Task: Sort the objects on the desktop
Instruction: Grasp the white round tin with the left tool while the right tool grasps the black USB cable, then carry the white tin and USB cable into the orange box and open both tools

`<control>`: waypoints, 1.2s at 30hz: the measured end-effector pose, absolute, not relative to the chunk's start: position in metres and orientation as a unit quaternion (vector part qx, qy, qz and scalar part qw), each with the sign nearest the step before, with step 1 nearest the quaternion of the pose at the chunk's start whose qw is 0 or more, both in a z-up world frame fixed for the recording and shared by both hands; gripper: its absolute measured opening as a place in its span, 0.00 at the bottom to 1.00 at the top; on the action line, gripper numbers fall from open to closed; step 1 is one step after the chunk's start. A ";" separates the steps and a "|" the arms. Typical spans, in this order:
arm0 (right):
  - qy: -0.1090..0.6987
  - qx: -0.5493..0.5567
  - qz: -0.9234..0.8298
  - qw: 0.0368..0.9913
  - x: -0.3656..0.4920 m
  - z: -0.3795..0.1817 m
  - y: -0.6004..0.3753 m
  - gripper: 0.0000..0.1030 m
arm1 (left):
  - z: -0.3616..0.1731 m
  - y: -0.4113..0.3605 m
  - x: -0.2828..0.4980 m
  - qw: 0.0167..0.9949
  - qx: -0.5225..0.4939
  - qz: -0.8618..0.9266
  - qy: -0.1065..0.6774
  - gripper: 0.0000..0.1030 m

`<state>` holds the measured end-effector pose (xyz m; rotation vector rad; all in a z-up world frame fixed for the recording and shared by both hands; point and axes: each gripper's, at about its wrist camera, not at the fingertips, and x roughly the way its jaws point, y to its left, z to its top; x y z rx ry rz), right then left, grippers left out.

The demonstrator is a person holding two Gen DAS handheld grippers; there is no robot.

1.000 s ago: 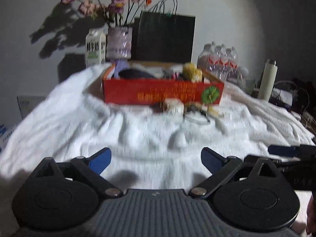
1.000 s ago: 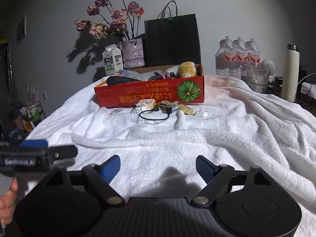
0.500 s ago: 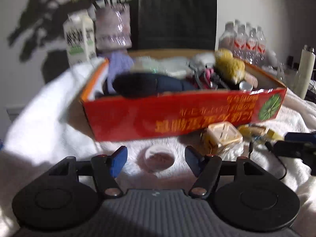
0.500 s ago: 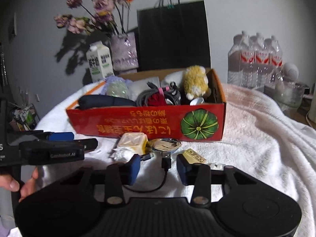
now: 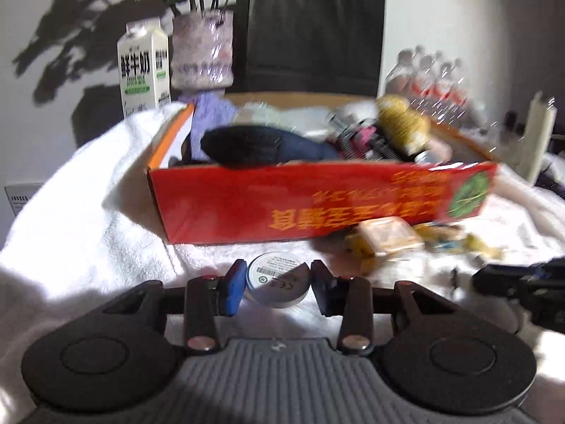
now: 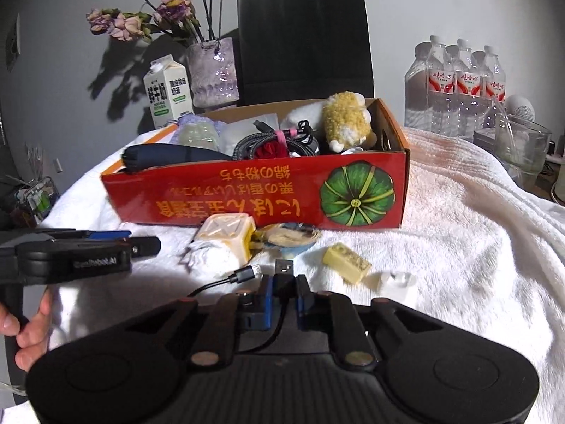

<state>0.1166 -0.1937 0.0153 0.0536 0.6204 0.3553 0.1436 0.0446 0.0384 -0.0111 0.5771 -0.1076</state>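
A red cardboard box (image 5: 317, 205) (image 6: 261, 198) holding several items stands on the white towel. My left gripper (image 5: 277, 284) is shut on a small round white tin (image 5: 275, 279) just in front of the box. My right gripper (image 6: 284, 291) is shut on the black USB cable (image 6: 282, 275) by its plug end; the cable's other connector (image 6: 247, 274) lies beside it. A yellow cube (image 6: 229, 235), a crumpled wrapper (image 6: 289, 236), a yellow block (image 6: 346, 263) and a small white piece (image 6: 393, 281) lie before the box. The left gripper also shows in the right wrist view (image 6: 141, 243).
Behind the box stand a milk carton (image 6: 167, 90), a vase of dried flowers (image 6: 212, 70) and a black paper bag (image 6: 303, 35). Water bottles (image 6: 455, 84), a glass (image 6: 522, 148) and a white flask (image 5: 536, 137) are at the right. The towel (image 6: 459, 247) drapes off both sides.
Both grippers moved forward to the items before the box and closed: the left onto the round tin, the right onto the USB cable.
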 end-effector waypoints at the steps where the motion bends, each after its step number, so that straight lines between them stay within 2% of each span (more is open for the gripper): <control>1: 0.299 0.031 0.178 0.937 0.108 0.018 -0.196 0.11 | 0.043 0.044 0.133 0.959 -0.014 -0.056 0.279 0.39; 9: 0.248 0.049 0.189 0.949 0.030 0.044 -0.209 0.11 | 0.068 0.027 0.036 0.963 -0.057 -0.081 0.250 0.39; 21: 0.173 0.037 0.181 0.967 -0.058 0.080 -0.226 0.11 | 0.093 0.005 -0.066 0.977 -0.027 -0.076 0.196 0.39; 29: 0.139 0.018 0.179 0.974 -0.088 0.095 -0.227 0.11 | 0.107 -0.004 -0.090 0.982 -0.018 -0.089 0.167 0.39; 36: 0.139 0.022 0.183 0.973 -0.092 0.095 -0.227 0.11 | 0.101 -0.001 -0.090 0.981 -0.022 -0.088 0.174 0.39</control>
